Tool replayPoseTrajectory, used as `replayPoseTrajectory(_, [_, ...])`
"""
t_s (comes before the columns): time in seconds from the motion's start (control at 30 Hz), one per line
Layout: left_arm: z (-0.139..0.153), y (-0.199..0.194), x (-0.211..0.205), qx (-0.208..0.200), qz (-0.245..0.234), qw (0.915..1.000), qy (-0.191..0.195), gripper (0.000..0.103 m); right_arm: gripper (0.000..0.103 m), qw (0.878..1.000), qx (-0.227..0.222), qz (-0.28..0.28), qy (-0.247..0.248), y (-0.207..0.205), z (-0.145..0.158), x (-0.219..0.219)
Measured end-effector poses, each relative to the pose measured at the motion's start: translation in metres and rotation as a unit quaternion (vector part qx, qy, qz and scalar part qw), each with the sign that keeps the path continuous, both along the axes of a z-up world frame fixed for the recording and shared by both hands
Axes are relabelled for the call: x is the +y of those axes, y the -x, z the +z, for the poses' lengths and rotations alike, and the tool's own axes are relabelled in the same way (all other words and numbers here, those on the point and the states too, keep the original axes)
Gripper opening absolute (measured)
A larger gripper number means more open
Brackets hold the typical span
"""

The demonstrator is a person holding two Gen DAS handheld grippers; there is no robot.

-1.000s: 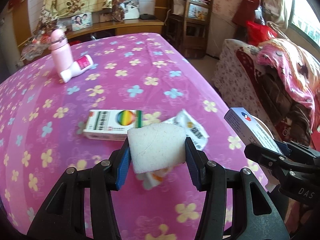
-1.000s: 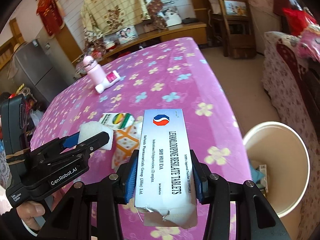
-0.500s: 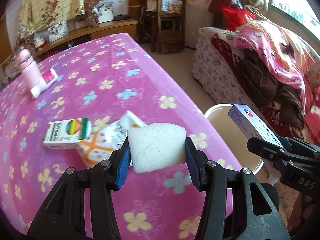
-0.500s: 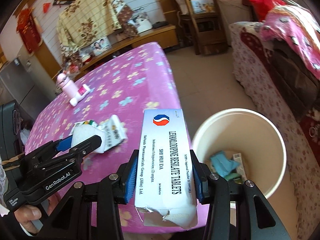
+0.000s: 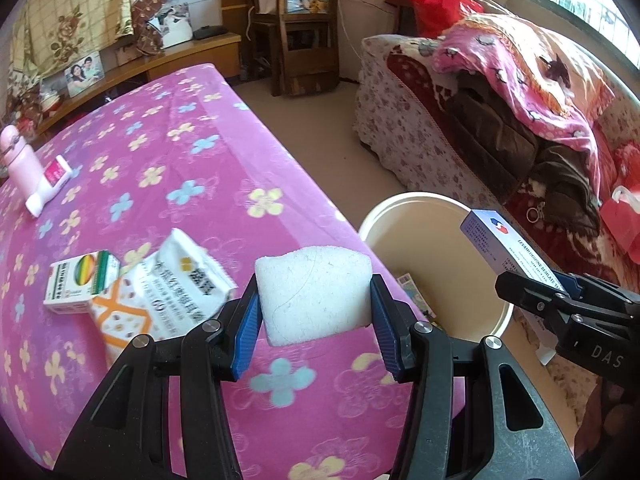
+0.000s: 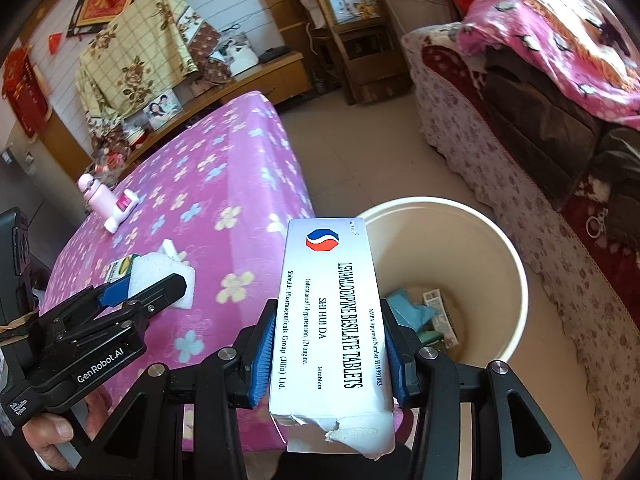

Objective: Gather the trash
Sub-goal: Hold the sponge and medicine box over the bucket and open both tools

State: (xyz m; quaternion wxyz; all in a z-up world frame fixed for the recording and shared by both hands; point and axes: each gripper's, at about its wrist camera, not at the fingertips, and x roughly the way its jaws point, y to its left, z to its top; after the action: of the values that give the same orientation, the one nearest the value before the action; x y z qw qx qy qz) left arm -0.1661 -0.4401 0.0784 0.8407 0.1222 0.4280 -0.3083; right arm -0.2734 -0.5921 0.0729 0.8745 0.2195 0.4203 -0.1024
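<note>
Bin point(image 6: 516, 264) has come into full view beside the bench point(image 5: 168, 152): right gripper point(image 6: 328, 356) clamps the tablet box point(image 6: 332, 308) at its rim, left gripper point(image 5: 314, 316) grips foam point(image 5: 314, 288) just short.

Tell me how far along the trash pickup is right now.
Partly done. The bin already holds some scraps. In hand: the left gripper clamps a white foam piece, and the right gripper clamps a tablet box, both near the bin. Left on the table: a small carton and a white packet.
</note>
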Motion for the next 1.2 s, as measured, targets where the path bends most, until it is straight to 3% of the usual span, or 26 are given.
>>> replayPoseTrajectory(0.4, [-0.02,0.003,-0.036,0.035,-0.032,0.9989,-0.003,0.049,0.045,0.999,0.019,-0.036,-0.02,0.012,-0.025,-0.034])
replayPoseTrajectory(1.2, [-0.042,0.004,-0.078,0.065,-0.065,0.9958,0.0,0.051,0.045,0.995,0.056,-0.077,-0.042,0.018,-0.064,-0.076])
